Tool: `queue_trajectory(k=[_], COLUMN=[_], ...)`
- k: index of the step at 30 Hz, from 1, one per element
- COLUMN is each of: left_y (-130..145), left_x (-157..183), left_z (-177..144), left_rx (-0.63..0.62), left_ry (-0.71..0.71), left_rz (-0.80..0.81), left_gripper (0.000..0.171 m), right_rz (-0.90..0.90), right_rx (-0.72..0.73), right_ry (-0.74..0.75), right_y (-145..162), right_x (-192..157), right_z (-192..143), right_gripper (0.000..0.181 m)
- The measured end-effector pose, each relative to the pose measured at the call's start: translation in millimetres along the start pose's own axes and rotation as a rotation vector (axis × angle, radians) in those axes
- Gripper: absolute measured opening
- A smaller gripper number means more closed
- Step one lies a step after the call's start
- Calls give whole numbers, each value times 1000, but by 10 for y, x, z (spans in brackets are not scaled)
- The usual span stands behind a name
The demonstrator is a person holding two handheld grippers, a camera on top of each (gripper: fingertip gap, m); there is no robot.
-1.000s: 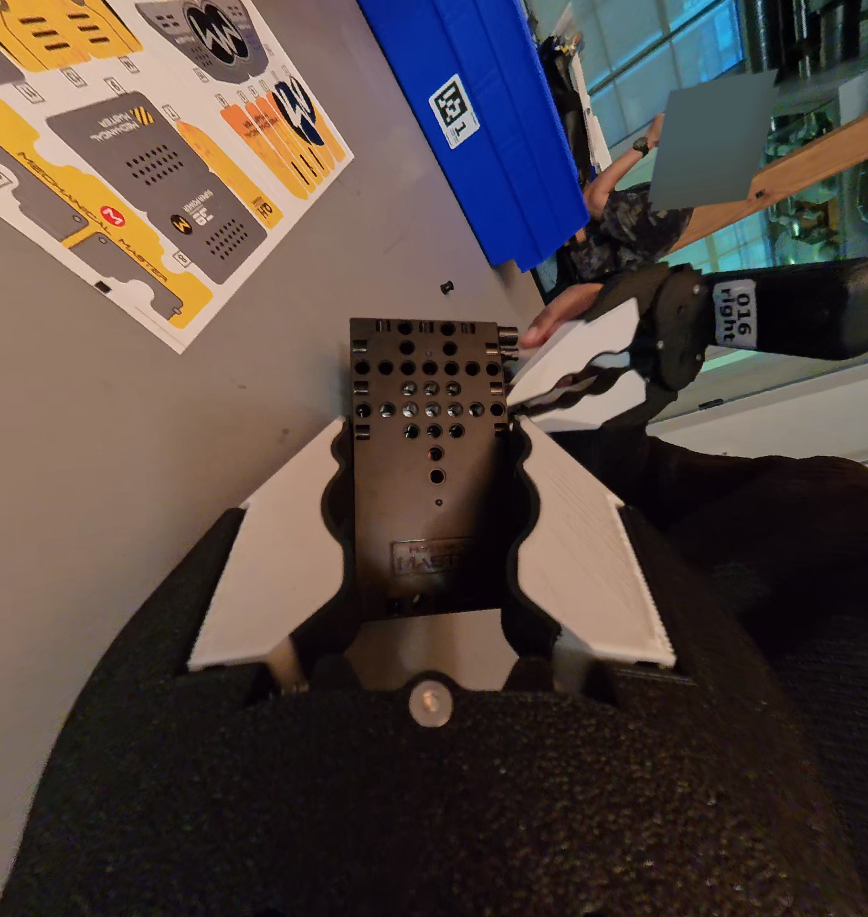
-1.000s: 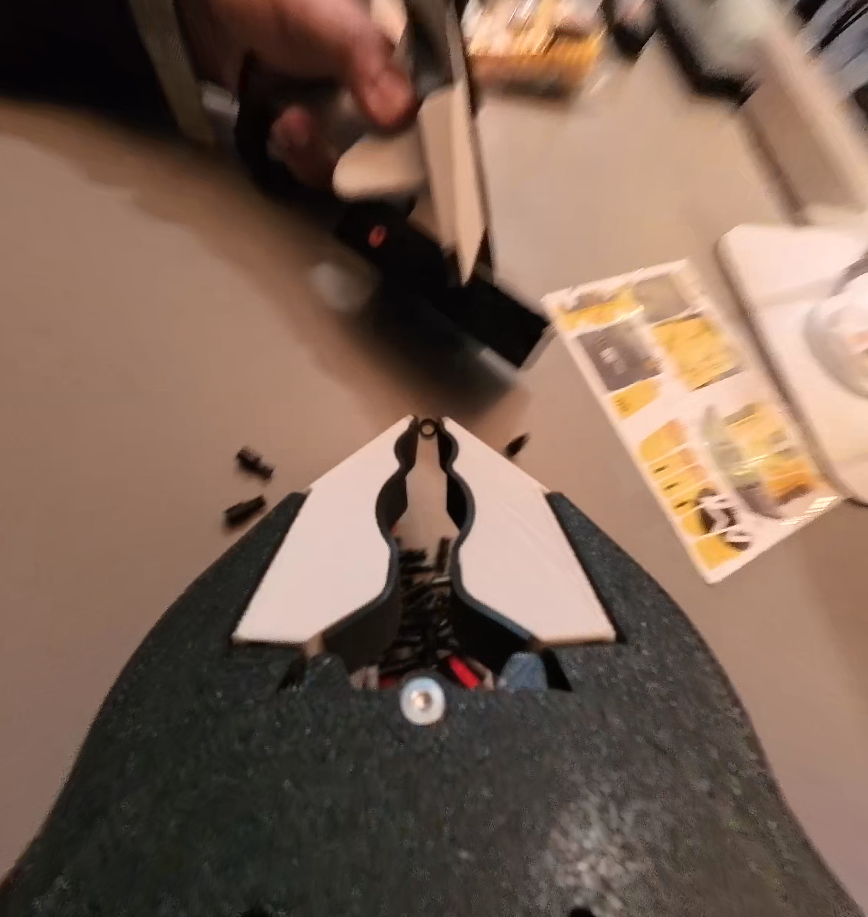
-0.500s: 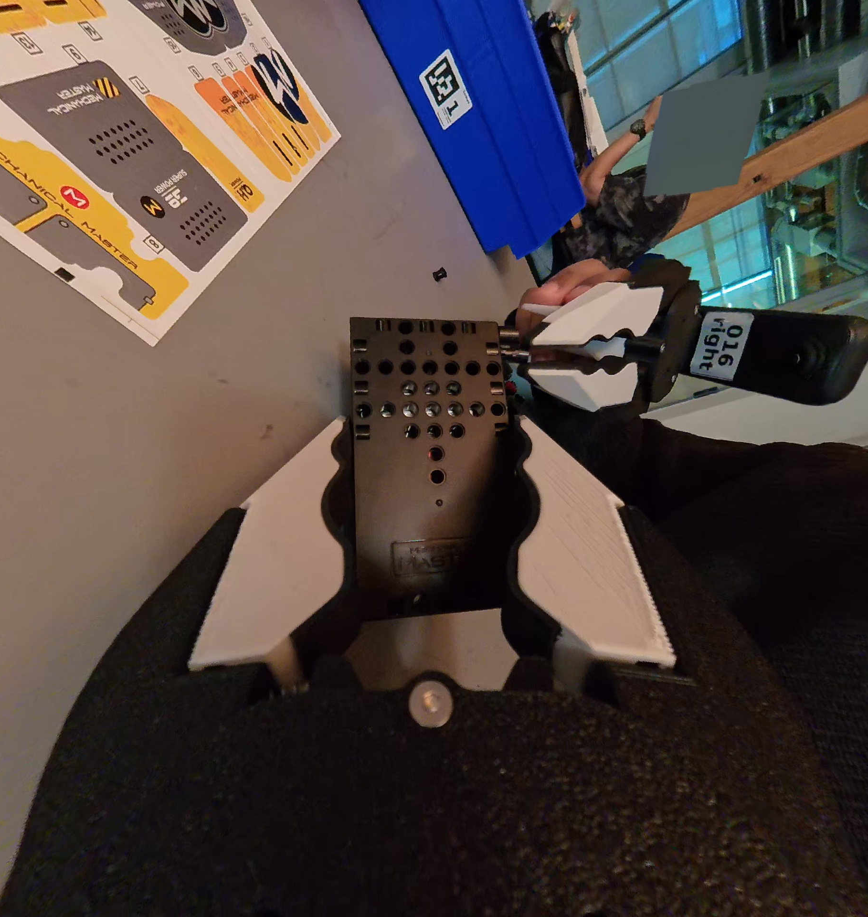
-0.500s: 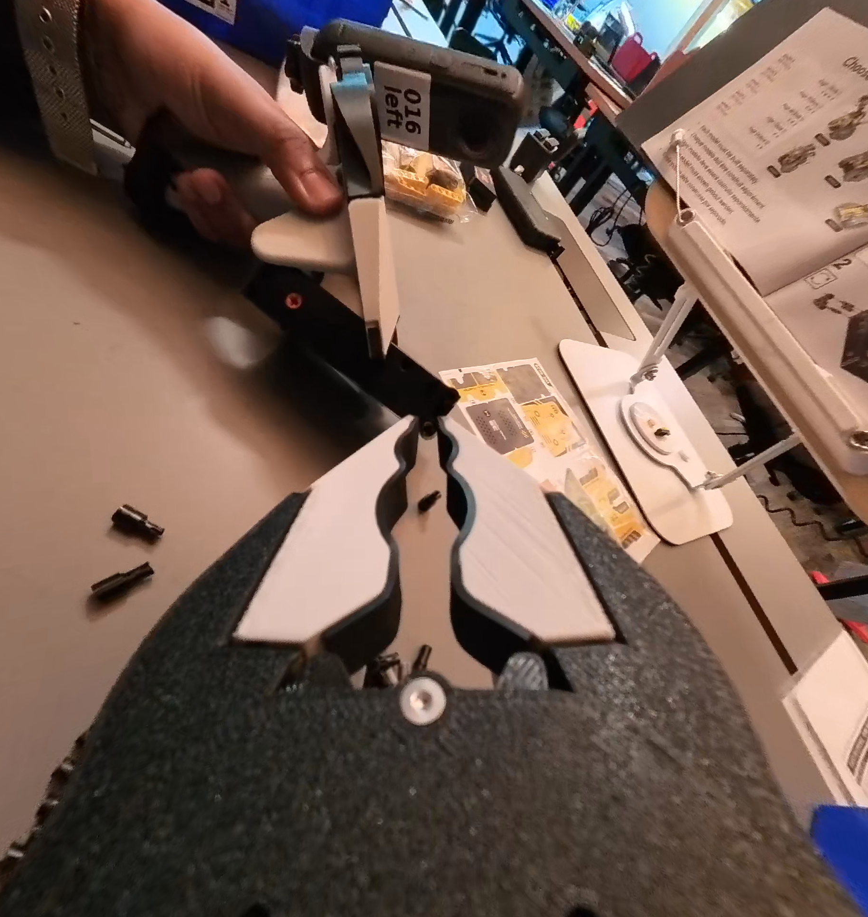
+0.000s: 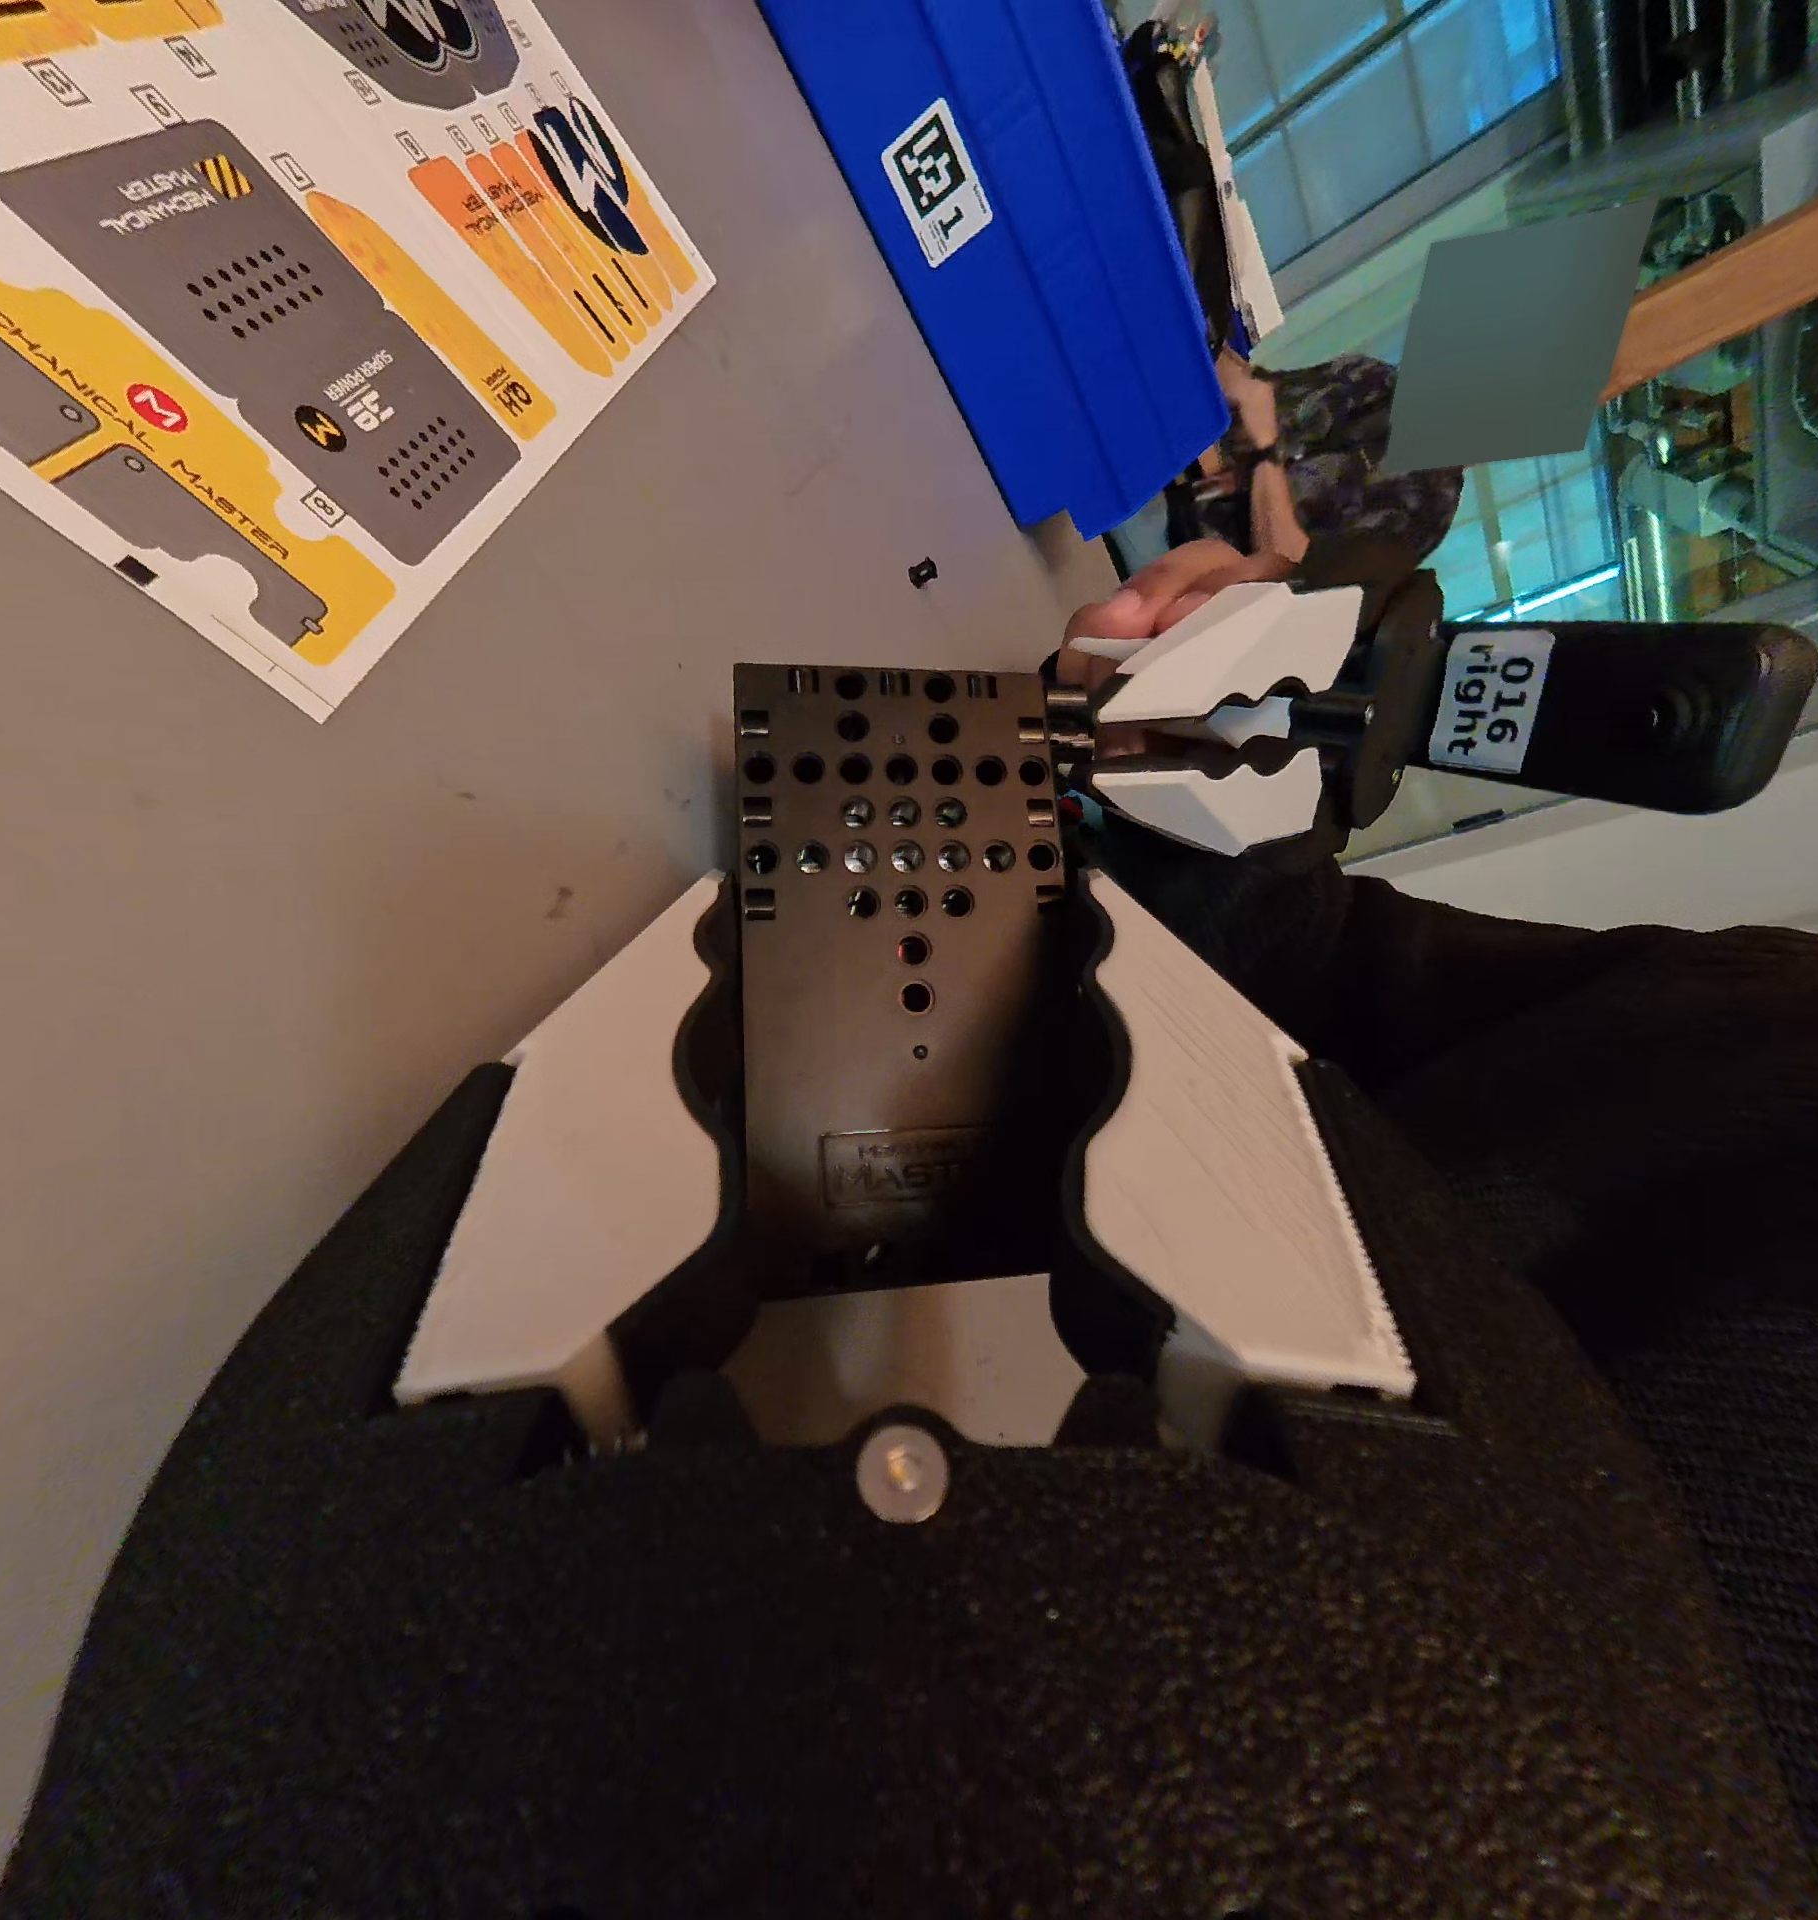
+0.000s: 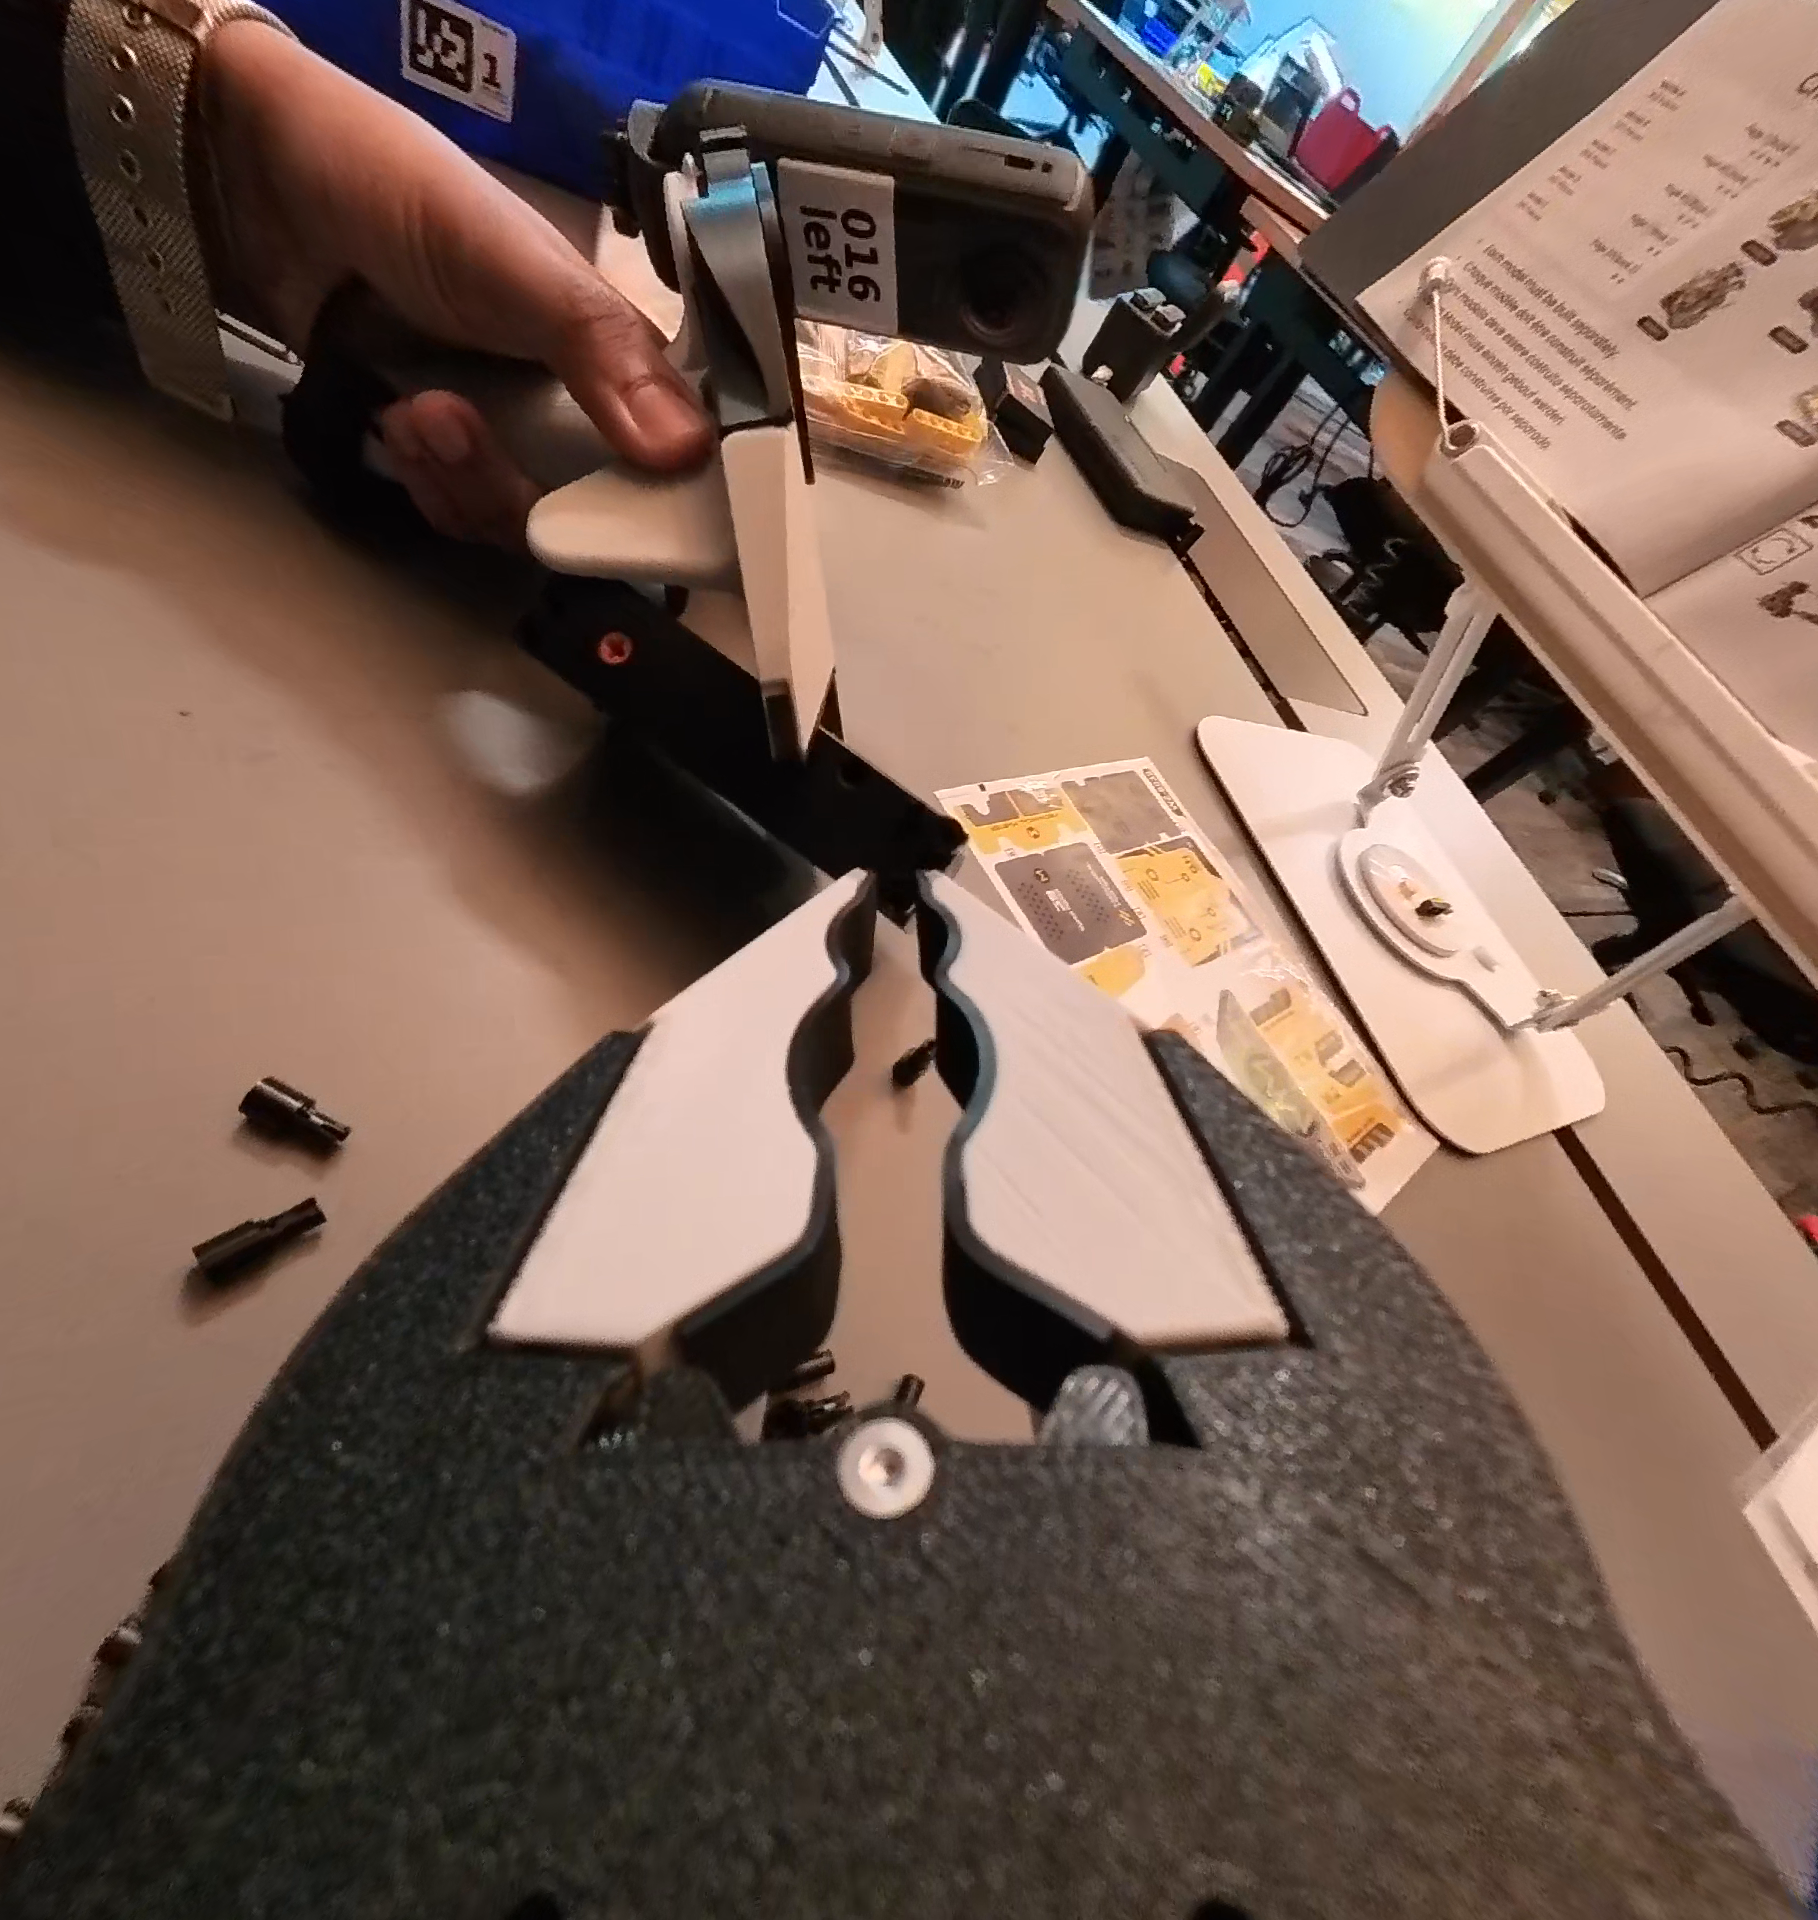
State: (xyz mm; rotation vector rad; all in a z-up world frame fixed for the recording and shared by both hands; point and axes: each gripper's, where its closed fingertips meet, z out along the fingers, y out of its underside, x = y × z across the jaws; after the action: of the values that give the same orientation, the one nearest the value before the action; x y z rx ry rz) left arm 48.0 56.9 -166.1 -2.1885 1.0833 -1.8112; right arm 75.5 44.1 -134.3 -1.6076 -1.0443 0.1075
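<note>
My left gripper (image 5: 905, 883) is shut on a black block with many holes (image 5: 894, 1039), gripping its two long sides and holding it above the grey table (image 5: 261, 1039). My right gripper (image 6: 897, 888) is shut on a small black pin (image 6: 897, 906) and holds it against the far end of the block (image 6: 863, 800). In the left wrist view the right gripper (image 5: 1092, 743) meets the block's upper right edge, with the pin (image 5: 1066, 717) at its tips. A hand (image 6: 469, 270) holds the left gripper.
A sticker sheet (image 5: 261, 312) and a blue bin (image 5: 988, 260) lie beyond the block. Two loose black pins (image 6: 292, 1112) lie on the table at the left. A white stand base (image 6: 1404, 935) carries an instruction booklet (image 6: 1663, 260). A bag of yellow parts (image 6: 894, 405) sits behind. Spacing between my two grippers at the tips: around 5 cm.
My right gripper has carried the pin from near the table up to the block's end and pressed in closer. My left gripper keeps the block still.
</note>
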Motion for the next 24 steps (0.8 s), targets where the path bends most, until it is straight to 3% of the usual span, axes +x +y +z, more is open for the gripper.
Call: queue_trajectory(k=[7,24], left_y=[16,20], left_x=[14,11], left_z=[6,22], left_rx=[-10,-1], left_ry=[8,-29], left_rz=[-2,33], left_gripper=[63,63], right_rz=[-28,-50], right_rx=[-66,-121], right_ry=[-12,7], right_y=[143,156], right_x=[-13,-1], right_z=[29,-2], right_gripper=[7,7])
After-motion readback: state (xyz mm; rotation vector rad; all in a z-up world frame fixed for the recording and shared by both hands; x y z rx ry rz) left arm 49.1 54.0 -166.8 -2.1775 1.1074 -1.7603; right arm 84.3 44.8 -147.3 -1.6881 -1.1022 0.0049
